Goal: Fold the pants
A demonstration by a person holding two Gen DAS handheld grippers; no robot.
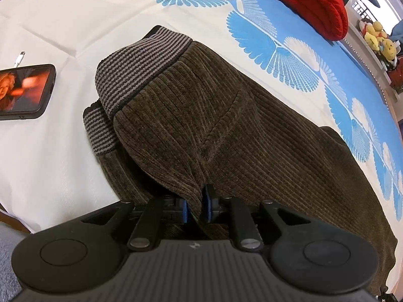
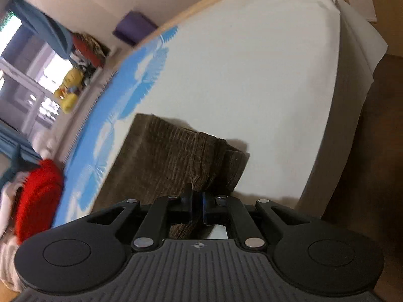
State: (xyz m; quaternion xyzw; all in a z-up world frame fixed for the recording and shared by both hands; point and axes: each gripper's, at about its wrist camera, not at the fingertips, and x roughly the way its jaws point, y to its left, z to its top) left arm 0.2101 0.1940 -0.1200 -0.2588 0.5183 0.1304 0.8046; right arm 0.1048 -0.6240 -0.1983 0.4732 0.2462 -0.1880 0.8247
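Pants pinched at both ends over a white bed

Brown corduroy pants [image 1: 201, 115] spread on a white bedsheet [image 1: 50, 151], striped grey-and-black ribbed waistband [image 1: 141, 68] at the far left end in the left wrist view, doubled over so that a second strip of the same ribbing shows just below and to the left. Left gripper [image 1: 197, 207] pointing steeply down at the near edge of the cloth, a fold of corduroy bunched between its blue pads [image 1: 208, 203]; jaws only a little apart, pads against the fabric on both sides, so gripping the pants. Cloth fanning away from that pinch toward the waistband and out to the right.

Right gripper [image 2: 197, 207] seen in the right wrist view with jaws nearly together, clamped on a gathered ridge of the same brown corduroy [image 2: 176, 161]; leg fabric rising from the pads in a lifted hump, then lying flat on the sheet to the left and far side, with its shadow cast on the sheet at right.

Elsewhere: black-cased smartphone [image 1: 24, 91] with lit screen lying flat at far left, well apart from the pants, a white cable plug [image 1: 19, 59] just beyond it. Blue fan-patterned band [image 1: 277, 58] of bedding running past the far right side of the pants. Red knitted cloth [image 1: 309, 2] at the far right corner. Yellow plush toys [image 1: 377, 37] on a shelf beyond the bed.
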